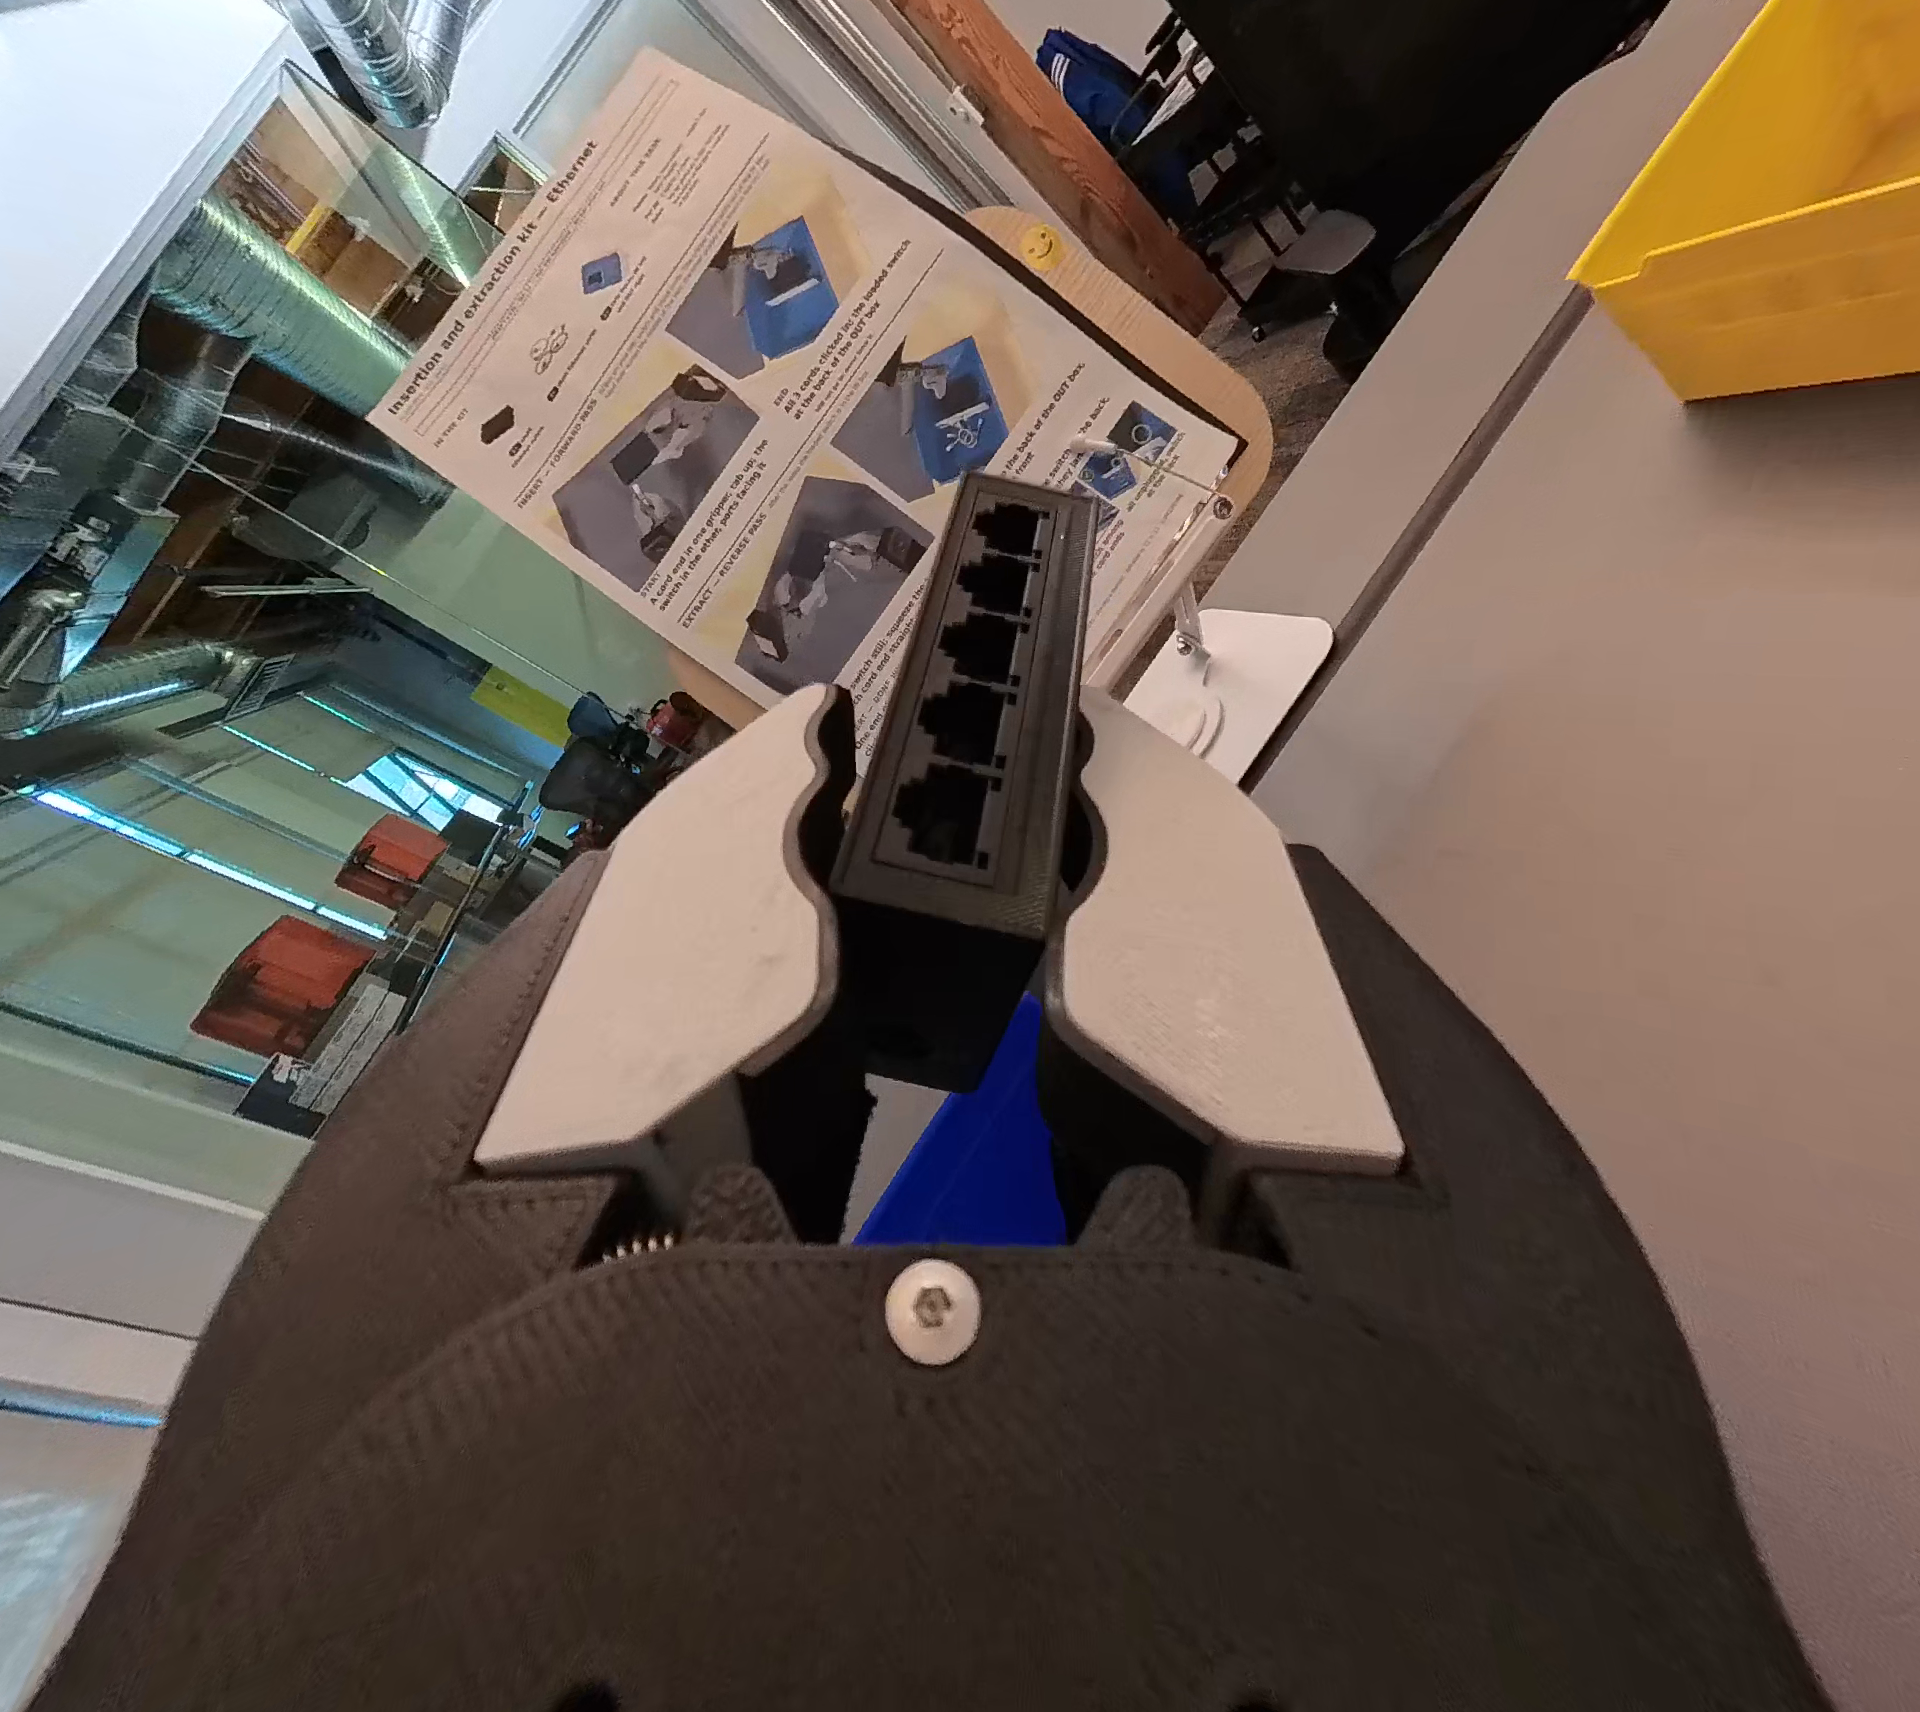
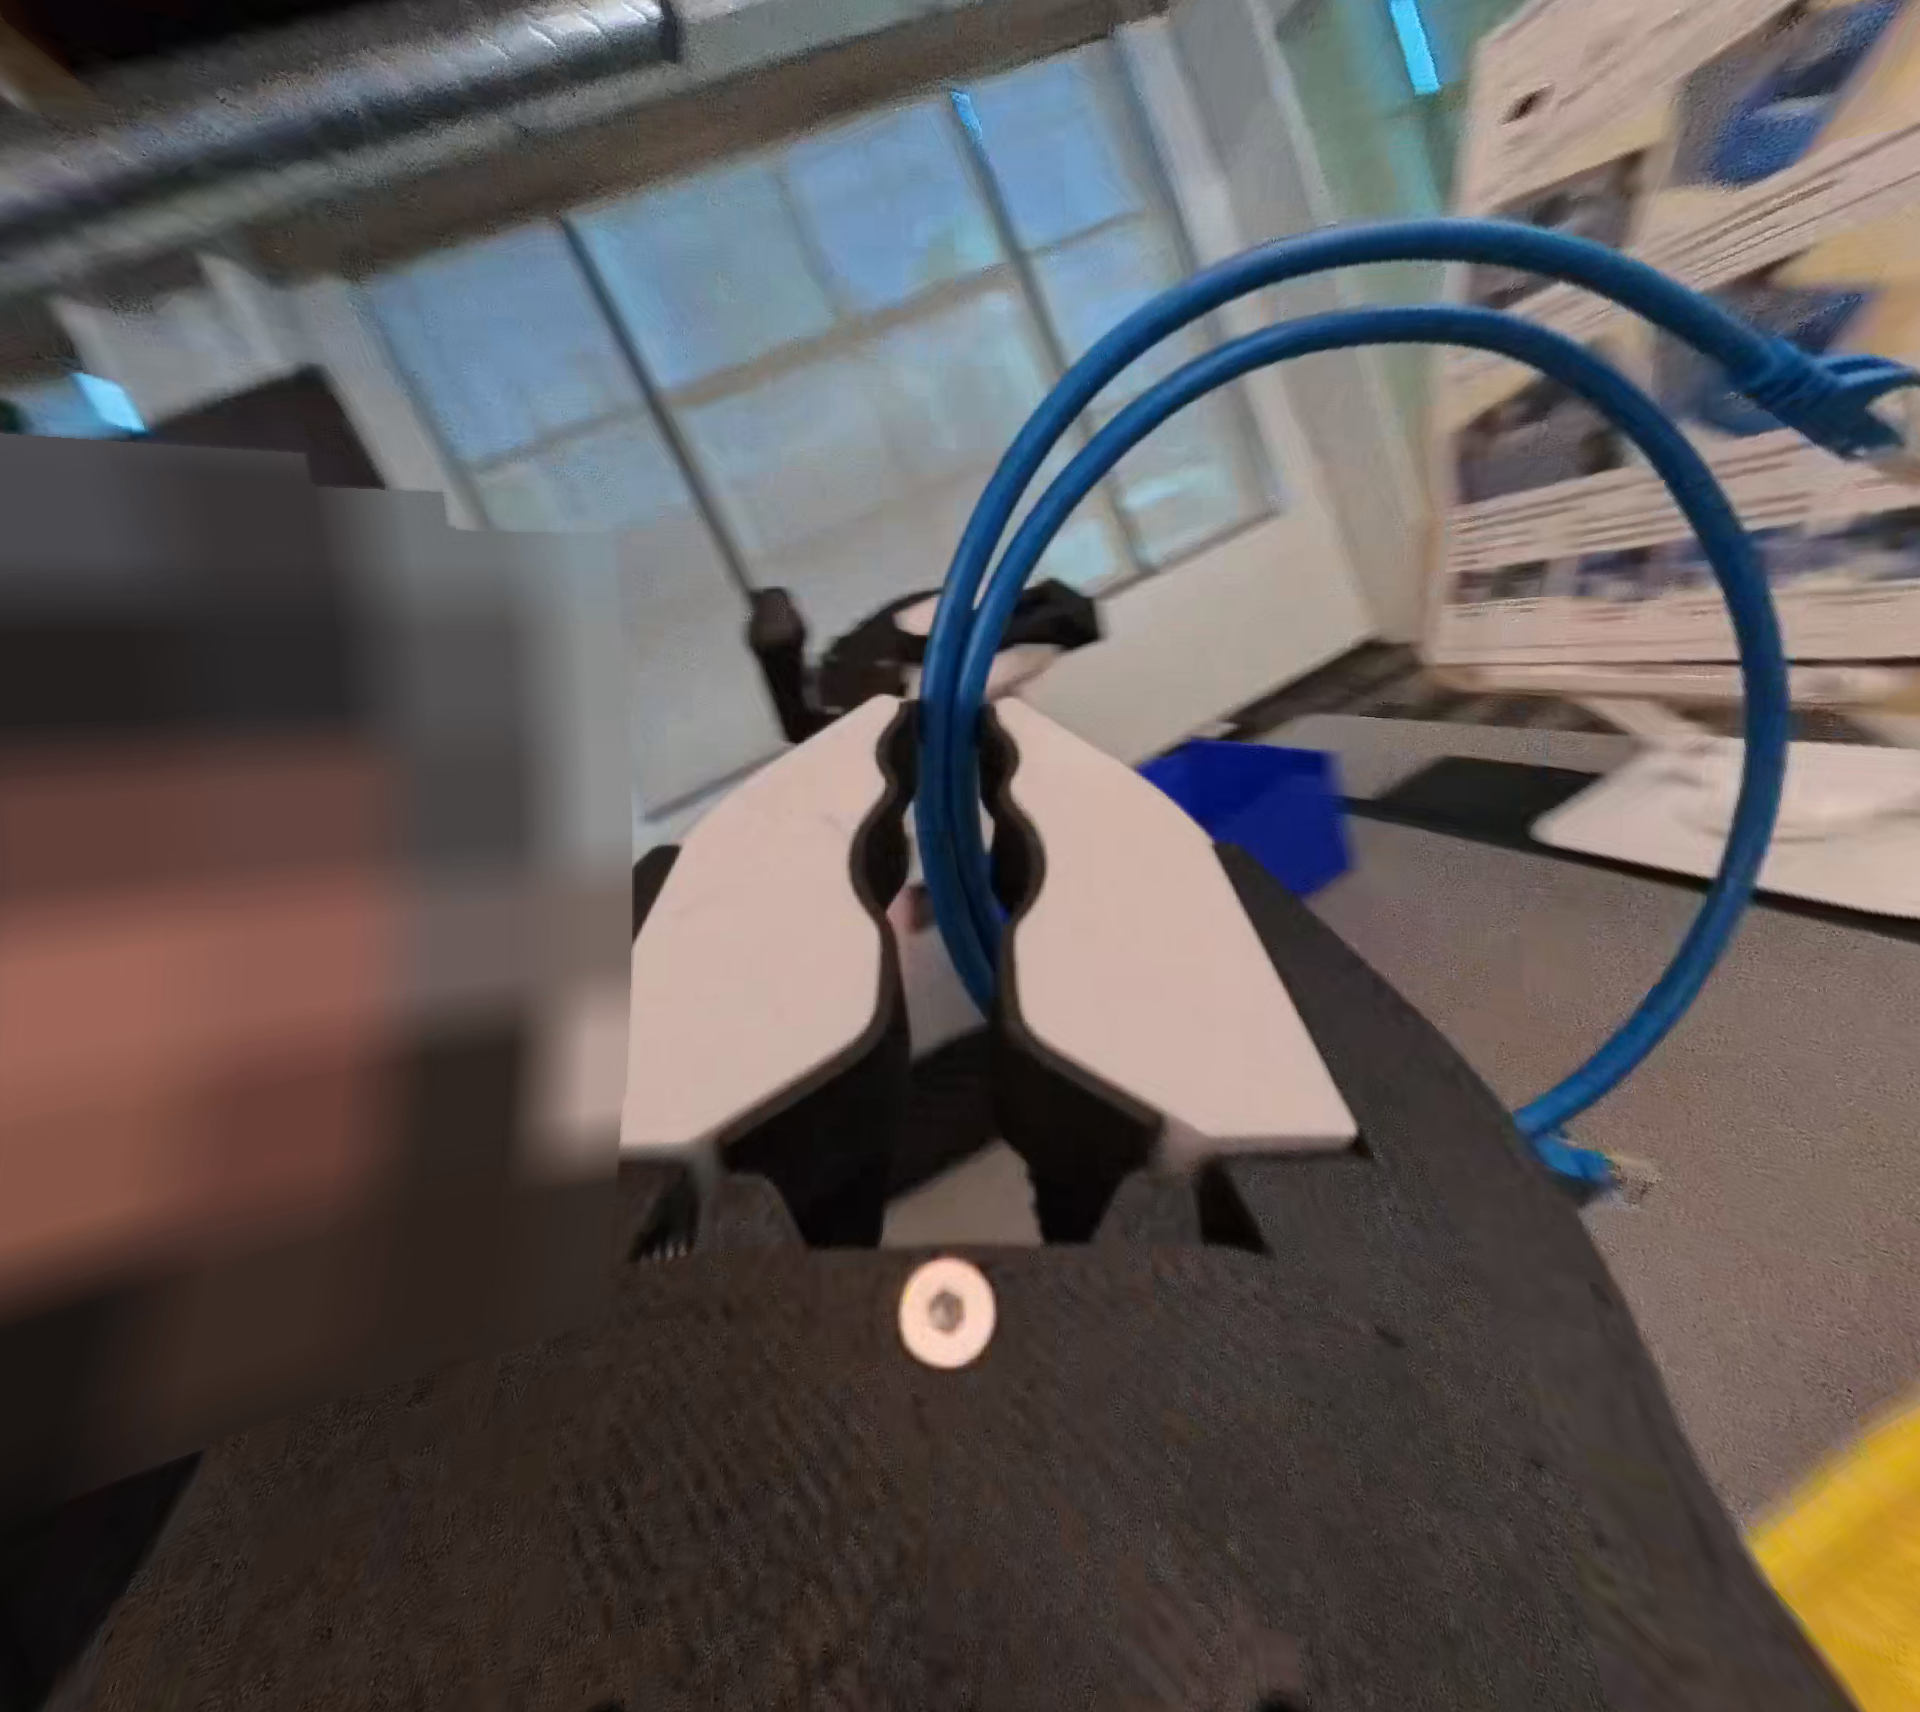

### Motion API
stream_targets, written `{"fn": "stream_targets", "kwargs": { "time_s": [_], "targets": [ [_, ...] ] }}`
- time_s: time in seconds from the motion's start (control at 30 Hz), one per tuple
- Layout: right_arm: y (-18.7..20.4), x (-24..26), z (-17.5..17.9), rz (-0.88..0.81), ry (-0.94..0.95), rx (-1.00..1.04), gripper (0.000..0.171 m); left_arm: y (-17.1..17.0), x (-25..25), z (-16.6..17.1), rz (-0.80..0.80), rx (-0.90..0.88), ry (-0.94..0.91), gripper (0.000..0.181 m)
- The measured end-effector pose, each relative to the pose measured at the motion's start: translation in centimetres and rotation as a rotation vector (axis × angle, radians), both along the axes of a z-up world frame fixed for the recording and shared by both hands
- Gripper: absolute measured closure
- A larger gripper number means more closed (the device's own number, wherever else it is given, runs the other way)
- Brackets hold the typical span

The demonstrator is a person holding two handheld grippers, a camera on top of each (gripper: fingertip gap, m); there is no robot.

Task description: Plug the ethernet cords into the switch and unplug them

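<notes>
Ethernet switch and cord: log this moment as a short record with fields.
left hand-held gripper: shut on the black ethernet switch
switch ports: five in a row, all empty, facing the camera
right hand-held gripper: shut on the blue ethernet cord
cord shape: coiled in a double loop, both plugs free
yellow bin: on the grey table, in the left wrist view
plugging: not yet started

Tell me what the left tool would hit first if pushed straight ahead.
Probably the instruction poster on its board: the left tool, clamped on the black switch, points at it. Nothing shows between them, though depth is unclear.
</notes>
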State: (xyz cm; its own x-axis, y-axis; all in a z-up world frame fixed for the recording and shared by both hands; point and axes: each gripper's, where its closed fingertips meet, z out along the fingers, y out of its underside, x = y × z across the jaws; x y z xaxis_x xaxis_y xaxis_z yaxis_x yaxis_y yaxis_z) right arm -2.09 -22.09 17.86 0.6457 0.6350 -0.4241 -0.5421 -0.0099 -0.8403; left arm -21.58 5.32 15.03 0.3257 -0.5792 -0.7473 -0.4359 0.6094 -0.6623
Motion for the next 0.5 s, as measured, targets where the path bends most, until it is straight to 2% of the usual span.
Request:
{"fn": "stream_targets", "kwargs": {
  "time_s": [0.03,0.13,0.2,0.33,0.37,0.43,0.5],
  "targets": [
    [0.1,2.0,-0.3,-0.116,-0.094,-0.045,0.159,0.0,0.1,-0.1,0.002,0.001,0.005,0.144],
    [1.4,8.8,-5.0,-0.461,-0.428,-0.269,0.159,-0.1,0.6,-0.4,0.008,0.013,0.025,0.144],
    [2.2,12.2,-10.6,-0.56,-0.584,-0.477,0.159,-0.1,0.9,-0.7,0.013,0.023,0.041,0.144],
    [3.9,12.3,-22.1,-0.448,-0.667,-0.768,0.159,-0.4,1.6,-1.3,0.004,0.025,0.065,0.145],
    [4.0,12.2,-24.6,-0.433,-0.736,-0.845,0.158,-0.6,1.8,-1.4,-0.004,0.02,0.069,0.145],
    [4.4,11.3,-27.5,-0.397,-0.835,-0.905,0.158,-0.9,2.2,-1.6,-0.021,0.015,0.073,0.145],
    [4.9,10.4,-28.0,-0.377,-0.795,-0.925,0.157,-1.4,2.7,-1.9,-0.047,-0.001,0.077,0.145]
  ]
}}
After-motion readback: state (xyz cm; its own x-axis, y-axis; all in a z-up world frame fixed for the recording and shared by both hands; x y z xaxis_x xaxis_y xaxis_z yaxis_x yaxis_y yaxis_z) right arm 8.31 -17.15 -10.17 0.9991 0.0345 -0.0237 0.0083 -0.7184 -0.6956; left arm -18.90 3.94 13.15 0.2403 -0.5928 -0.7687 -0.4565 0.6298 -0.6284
